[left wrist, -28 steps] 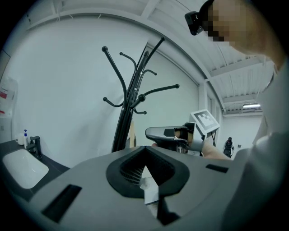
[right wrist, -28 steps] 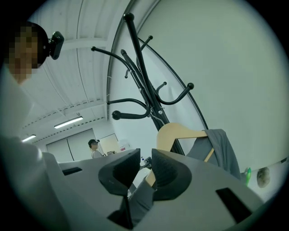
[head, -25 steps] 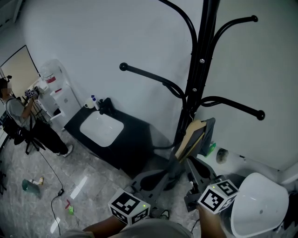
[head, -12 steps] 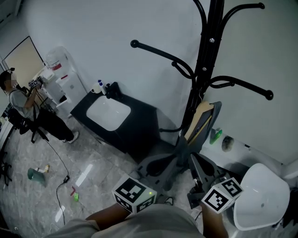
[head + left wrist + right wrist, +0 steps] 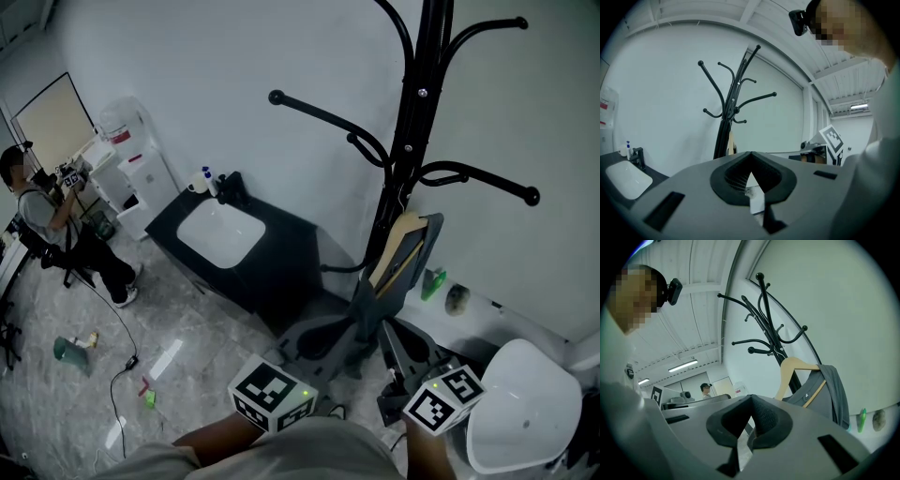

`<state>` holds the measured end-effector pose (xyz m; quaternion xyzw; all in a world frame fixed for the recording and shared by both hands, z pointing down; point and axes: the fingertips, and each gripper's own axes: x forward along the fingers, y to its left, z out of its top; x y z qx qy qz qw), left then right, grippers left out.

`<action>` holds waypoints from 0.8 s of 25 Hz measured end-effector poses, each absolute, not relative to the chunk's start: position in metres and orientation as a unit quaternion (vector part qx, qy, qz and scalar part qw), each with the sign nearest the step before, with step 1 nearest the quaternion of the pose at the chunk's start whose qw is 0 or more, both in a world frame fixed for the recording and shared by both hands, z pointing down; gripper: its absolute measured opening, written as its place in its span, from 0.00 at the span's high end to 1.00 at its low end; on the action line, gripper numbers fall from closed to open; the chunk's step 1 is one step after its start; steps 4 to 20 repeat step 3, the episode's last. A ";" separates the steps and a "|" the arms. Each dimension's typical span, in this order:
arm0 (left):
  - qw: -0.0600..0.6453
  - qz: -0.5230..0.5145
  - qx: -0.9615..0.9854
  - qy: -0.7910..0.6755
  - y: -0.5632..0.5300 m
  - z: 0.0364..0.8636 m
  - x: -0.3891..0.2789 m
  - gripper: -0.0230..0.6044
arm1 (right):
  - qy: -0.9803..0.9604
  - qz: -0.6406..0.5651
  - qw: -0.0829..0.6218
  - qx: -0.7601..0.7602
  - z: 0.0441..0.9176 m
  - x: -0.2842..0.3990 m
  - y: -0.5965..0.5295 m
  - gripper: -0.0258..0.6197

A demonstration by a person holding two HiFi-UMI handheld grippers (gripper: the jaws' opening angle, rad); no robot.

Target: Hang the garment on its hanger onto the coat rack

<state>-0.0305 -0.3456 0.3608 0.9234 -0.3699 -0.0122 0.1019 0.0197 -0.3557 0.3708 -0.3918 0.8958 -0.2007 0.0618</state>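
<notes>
Garment [image 5: 832, 394], in the right gripper view, is a grey knit top draped over a pale wooden hanger [image 5: 794, 365]. It sits low against the pole of the black coat rack [image 5: 773, 341], under the rack's lowest arms. Whether the hanger's hook rests on anything there I cannot tell. The cloth looks light and soft, so it would likely sag, swing and slide off a shoulder if pulled by the fabric. The hanger is the stiff part, and its neck just under the hook, or the top of one shoulder, seems the better place to take hold. The right gripper [image 5: 751, 399] has its jaws pressed together with nothing between them. The garment lies ahead and to the right of them, near but apart.

In the left gripper view the left gripper [image 5: 751, 154] also has its jaws closed and empty. The rack stands ahead and to the left, and only a sliver of the hanger shows beside its pole.

In the head view the garment hangs beside the lower part of the rack's pole. Both grippers are held low in front of it, the right one closer, neither touching it.
</notes>
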 end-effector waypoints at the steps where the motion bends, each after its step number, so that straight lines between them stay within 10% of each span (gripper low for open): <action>1: 0.102 -0.012 0.923 -0.370 -0.344 0.361 -0.030 0.95 | 0.896 -0.201 0.061 -0.392 0.371 0.021 -0.355 0.94; 20: 0.103 -0.013 0.923 -0.370 -0.342 0.360 -0.028 0.95 | 0.896 -0.202 0.060 -0.391 0.371 0.023 -0.353 0.94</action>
